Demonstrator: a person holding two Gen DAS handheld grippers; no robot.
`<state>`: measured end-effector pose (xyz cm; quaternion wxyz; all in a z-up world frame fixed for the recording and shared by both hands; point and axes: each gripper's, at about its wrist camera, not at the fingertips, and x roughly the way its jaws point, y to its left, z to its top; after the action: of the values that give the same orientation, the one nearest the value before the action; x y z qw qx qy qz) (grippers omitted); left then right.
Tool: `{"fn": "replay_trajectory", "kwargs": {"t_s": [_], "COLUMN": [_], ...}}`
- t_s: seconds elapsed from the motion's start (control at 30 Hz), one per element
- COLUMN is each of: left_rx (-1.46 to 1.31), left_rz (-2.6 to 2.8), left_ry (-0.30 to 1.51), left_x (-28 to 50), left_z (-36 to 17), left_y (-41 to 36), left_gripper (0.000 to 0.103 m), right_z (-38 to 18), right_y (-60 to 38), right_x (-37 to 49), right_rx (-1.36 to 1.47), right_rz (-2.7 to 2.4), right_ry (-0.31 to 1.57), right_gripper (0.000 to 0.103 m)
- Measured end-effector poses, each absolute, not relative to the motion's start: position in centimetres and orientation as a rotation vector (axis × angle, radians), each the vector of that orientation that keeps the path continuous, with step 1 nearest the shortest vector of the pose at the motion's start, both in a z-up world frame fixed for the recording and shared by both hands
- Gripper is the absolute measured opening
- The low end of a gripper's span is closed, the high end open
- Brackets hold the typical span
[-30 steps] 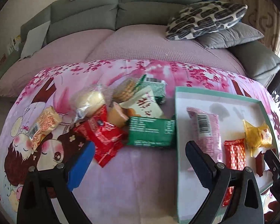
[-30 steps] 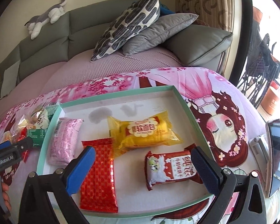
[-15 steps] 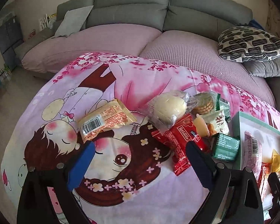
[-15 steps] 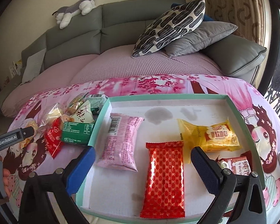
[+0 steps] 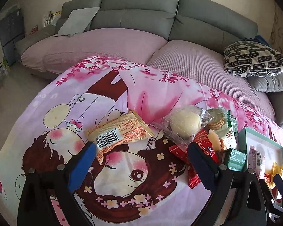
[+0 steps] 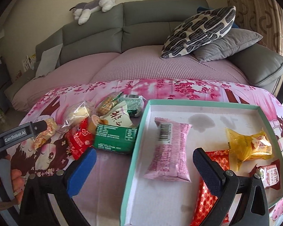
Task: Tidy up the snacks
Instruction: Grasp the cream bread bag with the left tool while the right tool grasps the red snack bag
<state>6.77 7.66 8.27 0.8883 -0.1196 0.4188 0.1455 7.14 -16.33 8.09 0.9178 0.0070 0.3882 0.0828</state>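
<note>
A pile of snacks lies on the pink cartoon cloth: a beige barcoded packet [image 5: 120, 133], a clear-wrapped bun [image 5: 184, 123], a red packet [image 5: 190, 158] and a green box [image 6: 116, 137]. A teal-rimmed tray [image 6: 139, 141] holds a pink packet [image 6: 168, 150], a yellow packet [image 6: 249, 145], a red patterned packet [image 6: 209, 192] and a small red-and-white one [image 6: 269, 175]. My left gripper [image 5: 139, 158] is open and empty, just in front of the beige packet. My right gripper [image 6: 144, 162] is open and empty, over the tray's left rim.
A grey sofa [image 5: 141, 17] with a mauve cover stands behind the cloth. A patterned pillow [image 6: 200, 30] and grey cushions lie at its right end. A plush toy [image 6: 96, 5] lies on the sofa back. The left gripper's body [image 6: 18, 133] shows in the right wrist view.
My left gripper has swung left from the tray to the beige packet at the pile's left end. My right gripper has shifted left across the tray toward its left rim. Both stay open.
</note>
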Motion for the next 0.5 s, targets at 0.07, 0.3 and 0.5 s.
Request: {"fn": "replay_trajectory", "kwargs": {"t_s": [0.07,0.3,0.5], "left_rx": [-0.257,-0.259,-0.224], "left_rz": [0.304,0.317,0.35], "left_ry": [0.858,0.89,0.968], "left_x": [6.9,7.9,8.9], "left_z": [8.4,7.6,6.1], "left_y": [8.3,10.3,11.8], "left_gripper": [0.097,0.097,0.097], "right_z": [7.9,6.9,5.8], "right_y": [-15.3,-12.3,-11.5], "right_x": [7.3,8.1,9.0], "right_rx": [-0.002,-0.084,-0.109], "right_rz": [0.186,0.223,0.241], "right_ry": [0.79,0.797,0.841], "right_gripper": [0.103,0.103,0.103]}}
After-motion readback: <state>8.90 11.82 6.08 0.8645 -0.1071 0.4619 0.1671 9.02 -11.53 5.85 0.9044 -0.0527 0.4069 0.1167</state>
